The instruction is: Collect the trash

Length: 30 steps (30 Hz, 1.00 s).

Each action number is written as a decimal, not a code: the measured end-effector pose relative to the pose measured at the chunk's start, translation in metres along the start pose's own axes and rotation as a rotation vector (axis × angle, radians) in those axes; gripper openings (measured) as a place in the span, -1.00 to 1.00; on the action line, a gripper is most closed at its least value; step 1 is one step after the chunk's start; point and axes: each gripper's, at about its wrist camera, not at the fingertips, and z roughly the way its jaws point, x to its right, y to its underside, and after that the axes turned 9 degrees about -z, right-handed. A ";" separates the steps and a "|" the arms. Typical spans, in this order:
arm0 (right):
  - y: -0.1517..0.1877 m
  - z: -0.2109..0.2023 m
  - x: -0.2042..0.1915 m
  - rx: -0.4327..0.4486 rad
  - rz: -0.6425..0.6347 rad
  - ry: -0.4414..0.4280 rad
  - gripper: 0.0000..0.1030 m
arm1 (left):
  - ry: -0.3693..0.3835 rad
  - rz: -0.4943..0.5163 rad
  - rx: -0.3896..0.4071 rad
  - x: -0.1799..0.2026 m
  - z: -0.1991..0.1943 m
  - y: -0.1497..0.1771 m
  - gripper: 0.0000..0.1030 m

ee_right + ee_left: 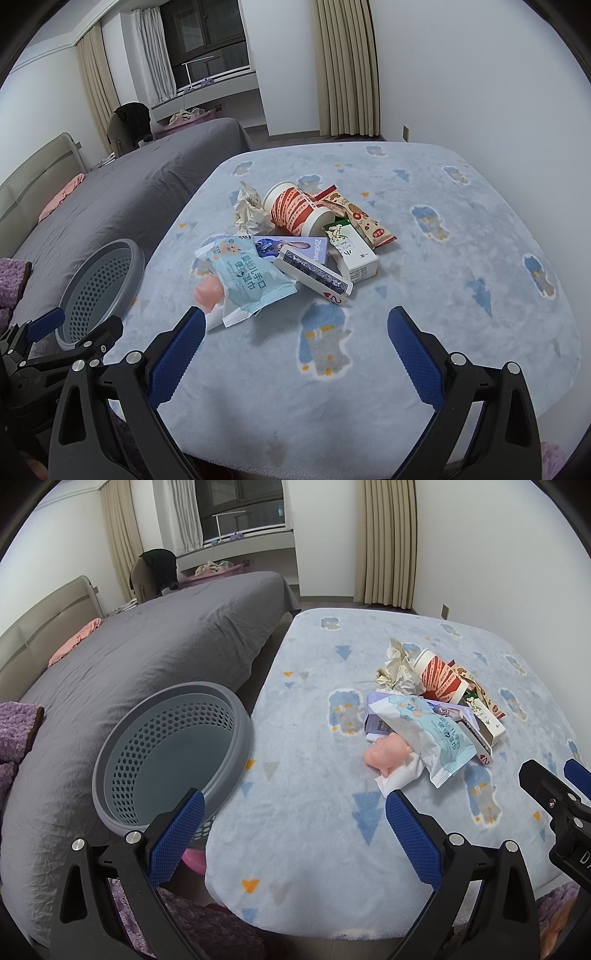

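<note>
A heap of trash lies on the pale blue blanket (424, 280): a light blue wet-wipe packet (247, 280), a pink toy (208, 293), a playing-card box (317, 275), a white carton (352, 247), a red-and-white paper cup (295, 214), crumpled paper (249, 208) and a snack wrapper (364, 219). The grey perforated basket (173, 753) stands tilted at the blanket's left edge. My left gripper (295, 808) is open between basket and heap, holding nothing. My right gripper (295, 326) is open just short of the heap, also holding nothing. The heap shows in the left wrist view too, with the wet-wipe packet (428, 731) nearest.
A bed with a grey cover (147, 646) runs along the left, with a narrow gap between it and the blanketed surface. A purple fuzzy cloth (14, 731) lies at the far left. White walls and beige curtains (347, 66) stand behind.
</note>
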 end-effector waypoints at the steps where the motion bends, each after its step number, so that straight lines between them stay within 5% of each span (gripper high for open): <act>1: 0.001 0.001 0.002 -0.001 0.000 -0.005 0.83 | 0.001 0.000 0.000 0.000 0.000 0.000 0.87; 21: 0.000 0.043 0.055 -0.045 0.017 -0.094 0.83 | -0.013 0.017 -0.037 0.023 0.032 -0.010 0.87; 30: -0.020 0.072 0.075 -0.060 -0.071 -0.072 0.83 | -0.040 0.009 -0.056 0.037 0.048 -0.016 0.87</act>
